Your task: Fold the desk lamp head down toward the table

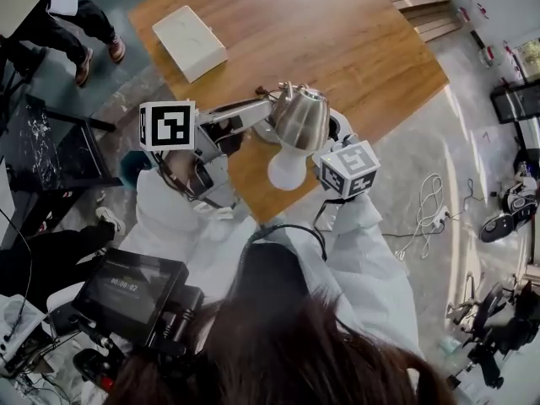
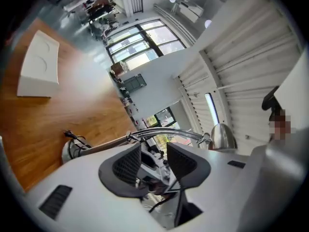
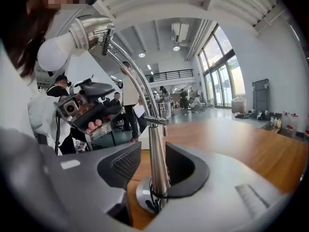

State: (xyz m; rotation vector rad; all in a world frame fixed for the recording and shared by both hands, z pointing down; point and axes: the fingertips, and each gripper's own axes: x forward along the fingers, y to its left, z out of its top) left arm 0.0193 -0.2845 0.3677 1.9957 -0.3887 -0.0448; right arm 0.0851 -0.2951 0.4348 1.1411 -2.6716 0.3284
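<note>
Straddling lamp post, right tongs released; left tongs released; white box beyond.

Right tool jaws apart, lamp pole upright between them (bulb upper left)

wooden table, a white box and the desk lamp's round base on it
</note>
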